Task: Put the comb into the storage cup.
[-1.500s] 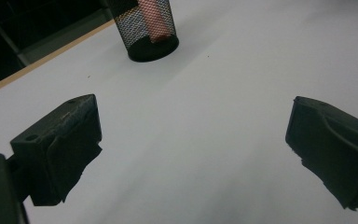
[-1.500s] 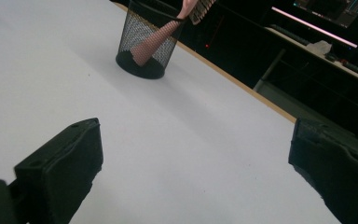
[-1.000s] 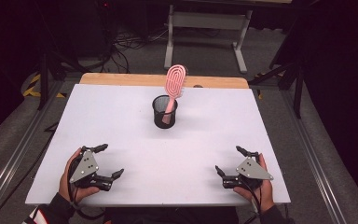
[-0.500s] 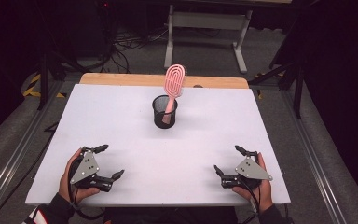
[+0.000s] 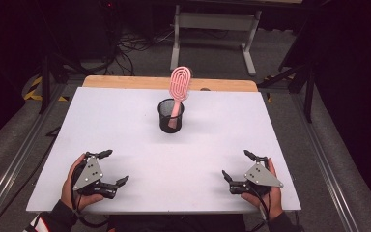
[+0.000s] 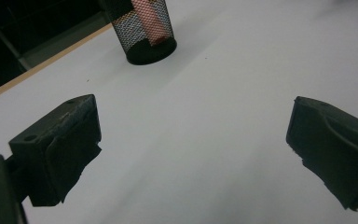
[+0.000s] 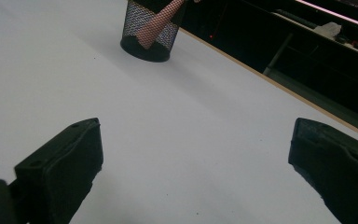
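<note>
Left tongs point(image 5: 110, 167) and right tongs point(image 5: 236, 166) spread wide, gripping nothing, low over the near edge of the white surface point(image 5: 125, 121). Well ahead of both and roughly midway between them, a black mesh cup point(image 5: 171, 116) upright, apart from either. Inside it, a pink hairbrush point(image 5: 178, 87), handle down, head leaning above the rim.

the black mesh cup point(image 5: 171, 116) with the pink brush point(image 5: 178, 87) in it is all that stands in your way. the white table point(image 5: 212, 145) is open left, right and in front of the cup.
</note>
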Demonstrator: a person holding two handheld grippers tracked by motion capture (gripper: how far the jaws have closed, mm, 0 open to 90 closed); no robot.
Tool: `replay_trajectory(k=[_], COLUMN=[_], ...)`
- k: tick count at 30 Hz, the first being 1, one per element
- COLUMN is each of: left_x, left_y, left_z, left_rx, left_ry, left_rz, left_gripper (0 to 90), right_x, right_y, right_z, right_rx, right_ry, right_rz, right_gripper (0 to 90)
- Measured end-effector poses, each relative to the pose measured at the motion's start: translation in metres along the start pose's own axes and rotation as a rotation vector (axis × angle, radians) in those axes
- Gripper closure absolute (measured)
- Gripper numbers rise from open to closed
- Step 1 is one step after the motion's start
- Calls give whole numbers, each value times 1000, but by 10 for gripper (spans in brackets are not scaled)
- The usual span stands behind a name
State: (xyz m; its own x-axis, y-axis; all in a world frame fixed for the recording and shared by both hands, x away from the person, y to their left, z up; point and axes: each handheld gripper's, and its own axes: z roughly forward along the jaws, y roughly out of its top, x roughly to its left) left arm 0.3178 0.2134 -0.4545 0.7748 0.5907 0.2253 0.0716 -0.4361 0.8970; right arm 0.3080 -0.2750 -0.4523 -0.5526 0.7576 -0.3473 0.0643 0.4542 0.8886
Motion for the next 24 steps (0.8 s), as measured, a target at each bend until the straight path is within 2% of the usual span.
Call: replay_trajectory(k=[19,24], left_x=[0,1], left_y=[0,0], left_z=[0,2], left_rx=[4,5], left_ry=[6,6], left_rz=[3,-7], left_gripper=[41,41], right_x=[1,0], right_y=[1,1], right_z=[0,0], right_rx=[-6,-6], right_ry=[0,1], right_rz=[-4,5], right_gripper=[38,38])
